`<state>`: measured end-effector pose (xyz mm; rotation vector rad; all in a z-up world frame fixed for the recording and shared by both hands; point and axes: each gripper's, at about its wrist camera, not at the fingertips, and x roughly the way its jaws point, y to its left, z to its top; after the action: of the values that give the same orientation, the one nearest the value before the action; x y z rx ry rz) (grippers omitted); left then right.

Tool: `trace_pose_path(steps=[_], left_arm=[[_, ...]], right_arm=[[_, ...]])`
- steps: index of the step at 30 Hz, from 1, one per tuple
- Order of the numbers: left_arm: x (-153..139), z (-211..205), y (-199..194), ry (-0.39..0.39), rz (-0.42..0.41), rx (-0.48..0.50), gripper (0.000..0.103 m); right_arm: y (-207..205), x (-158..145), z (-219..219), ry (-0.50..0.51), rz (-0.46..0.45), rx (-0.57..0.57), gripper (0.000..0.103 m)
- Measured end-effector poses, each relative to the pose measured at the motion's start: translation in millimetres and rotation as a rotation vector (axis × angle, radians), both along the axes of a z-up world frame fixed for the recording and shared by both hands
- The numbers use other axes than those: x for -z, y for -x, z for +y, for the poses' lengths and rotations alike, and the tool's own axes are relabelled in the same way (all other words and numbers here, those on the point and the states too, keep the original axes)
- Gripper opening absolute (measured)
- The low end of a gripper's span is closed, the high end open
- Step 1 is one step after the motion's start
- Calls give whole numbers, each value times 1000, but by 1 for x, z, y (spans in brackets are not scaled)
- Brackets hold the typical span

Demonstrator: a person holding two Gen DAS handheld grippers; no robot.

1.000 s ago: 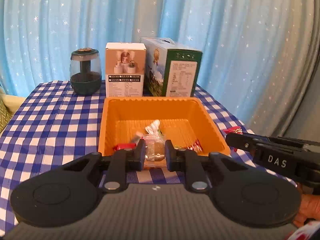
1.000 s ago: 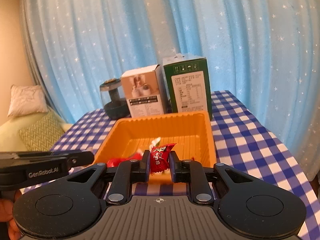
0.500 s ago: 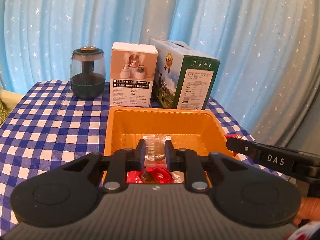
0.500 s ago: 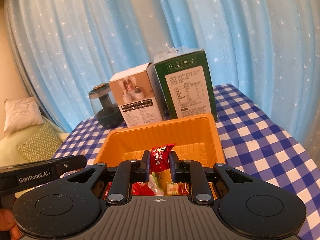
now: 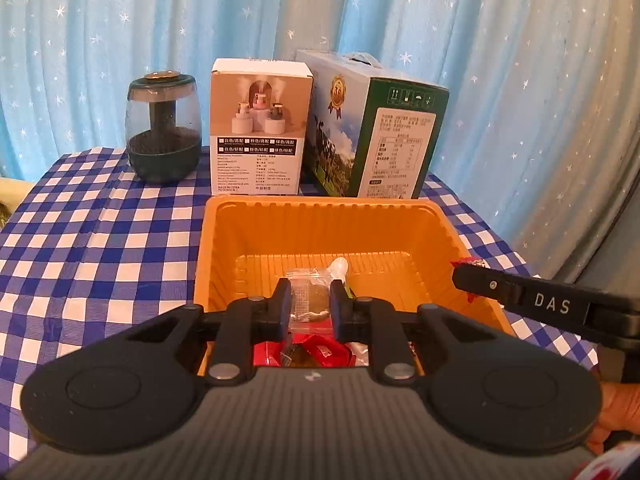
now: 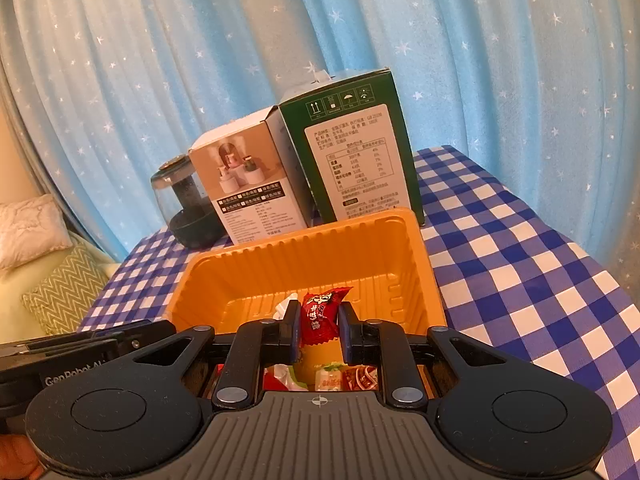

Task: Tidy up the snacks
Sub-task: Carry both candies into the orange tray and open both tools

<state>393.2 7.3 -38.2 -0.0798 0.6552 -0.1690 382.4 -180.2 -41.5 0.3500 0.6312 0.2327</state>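
The table wears a blue-and-white checked cloth (image 5: pixel 100 240), and a pale blue curtain with small white stars (image 5: pixel 120 40) hangs behind it. At the far left of the right wrist view, beyond the table edge, lie a zigzag-patterned cushion (image 6: pixel 60 284) and a white pillow (image 6: pixel 28 228).

Nearest, the left gripper (image 5: pixel 309 306) hovers over the near part of the orange tray (image 5: pixel 320 208), its fingers closed on a clear-wrapped snack (image 5: pixel 308 300) with a brownish piece inside. Beside it to the right, the right gripper (image 6: pixel 319 328) is also above the tray's near end, pinching a red-wrapped candy (image 6: pixel 320 312) that stands upright between its fingers. Each gripper's body shows at the edge of the other's view, level and pointing toward the tray.

Under both grippers, loose snacks (image 6: pixel 340 376) in red, white and green wrappers lie on the tray floor at its near end; its far half is bare.

Just beyond the tray's far rim stand a white box (image 5: pixel 260 128) and, touching it on the right, a green box (image 5: pixel 376 132). Left of them sits a dark, clear-domed jar (image 5: pixel 162 124).
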Motion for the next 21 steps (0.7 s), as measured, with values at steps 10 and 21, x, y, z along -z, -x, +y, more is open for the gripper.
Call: trace_pose_path(steps=[10,21], left_arm=[[6,1,-6,20,22,8,25],[1,22,1,26,21,-35,25]], right_arm=[[-1,2,5,5,7,-14,20],[0,-1,8,-28,-6,-23,20]])
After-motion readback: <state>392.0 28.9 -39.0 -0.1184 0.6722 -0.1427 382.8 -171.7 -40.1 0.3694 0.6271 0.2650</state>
